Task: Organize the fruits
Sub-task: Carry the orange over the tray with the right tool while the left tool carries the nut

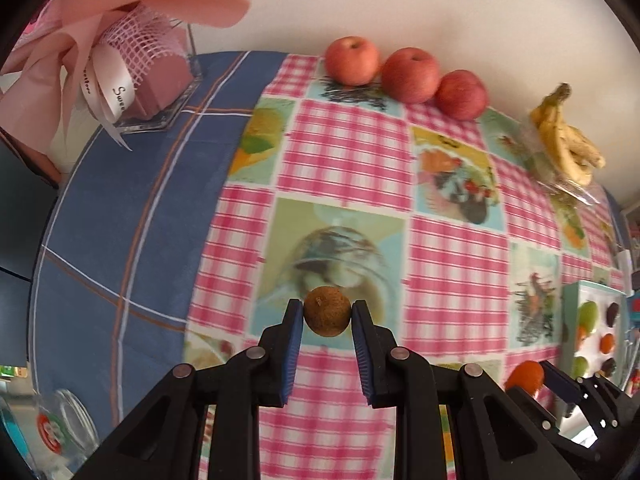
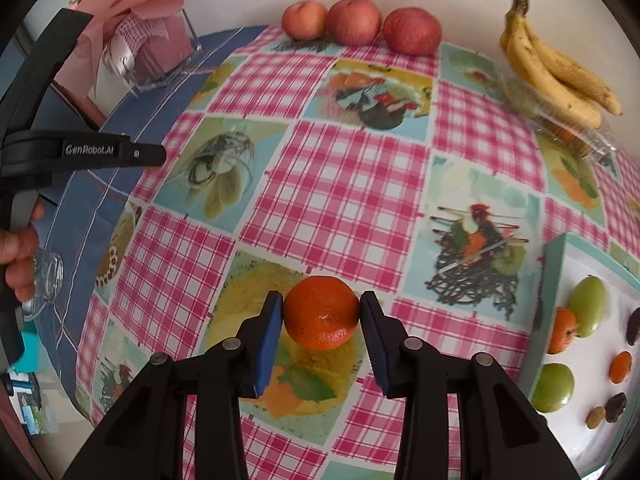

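My left gripper (image 1: pixel 327 314) is shut on a small round brown fruit (image 1: pixel 327 311), held above the checked tablecloth. My right gripper (image 2: pixel 322 312) is shut on an orange mandarin (image 2: pixel 322 313), which hangs just over the cloth; the mandarin (image 1: pixel 525 376) and the right gripper's fingers (image 1: pixel 560 380) also show at the lower right of the left wrist view. A white tray (image 2: pixel 576 252) with a teal rim at the right holds green fruits, small oranges and dark dried fruits. Three red apples (image 2: pixel 354 20) line the far edge, and bananas (image 2: pixel 556 76) lie at the far right.
A glass vase with a pink wrapped bouquet (image 1: pixel 152 80) stands at the far left on the blue cloth. A small glass jar (image 2: pixel 46 276) sits near the left edge, beside the hand (image 2: pixel 20 252) that holds the left gripper's handle. Clear plastic wrap (image 2: pixel 576 136) lies under the bananas.
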### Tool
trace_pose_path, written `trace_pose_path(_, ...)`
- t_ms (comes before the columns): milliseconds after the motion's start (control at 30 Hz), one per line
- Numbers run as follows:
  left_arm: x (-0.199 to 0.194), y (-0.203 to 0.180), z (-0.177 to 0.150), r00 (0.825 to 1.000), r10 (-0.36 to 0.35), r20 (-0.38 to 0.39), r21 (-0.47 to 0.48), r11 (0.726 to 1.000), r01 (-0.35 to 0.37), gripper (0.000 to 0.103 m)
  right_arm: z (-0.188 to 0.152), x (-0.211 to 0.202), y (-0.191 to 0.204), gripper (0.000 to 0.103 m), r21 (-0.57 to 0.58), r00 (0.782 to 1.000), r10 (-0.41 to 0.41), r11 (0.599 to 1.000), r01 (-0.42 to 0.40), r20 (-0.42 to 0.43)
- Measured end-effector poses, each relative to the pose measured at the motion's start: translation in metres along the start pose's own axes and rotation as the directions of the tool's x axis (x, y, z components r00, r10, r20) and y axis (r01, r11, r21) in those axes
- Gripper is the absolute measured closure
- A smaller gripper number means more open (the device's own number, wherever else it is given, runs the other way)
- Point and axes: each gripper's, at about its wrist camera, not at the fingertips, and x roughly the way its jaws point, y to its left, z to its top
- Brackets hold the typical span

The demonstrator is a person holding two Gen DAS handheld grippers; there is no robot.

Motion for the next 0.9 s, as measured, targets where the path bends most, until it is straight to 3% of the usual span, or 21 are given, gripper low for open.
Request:
trace_pose_path(367,-0.026,-0.064,-0.024,0.992,-0.106,0.070,-0.029,0.994,0.108,0.076,-0.012,-0.031,-0.042,0.062,0.114,0.998,-0.037,0.993,0.031,0.053)
trace_pose_path(667,-0.042,-0.134,-0.040,0.984,-0.144,0.106,0.023,0.990,0.142,0.076,-0.021,-0.052,-0.095,0.062,0.232,0.992,-0.090,0.970,0.068,0.087)
trace_pose_path(900,-0.042,-0.186,-0.054,0.977,-0.185,0.102,0.110,0.979,0.173,0.076,-0.037,-0.075,-0.155,0.062,0.366,0.981,-0.161,0.924,0.112,0.108)
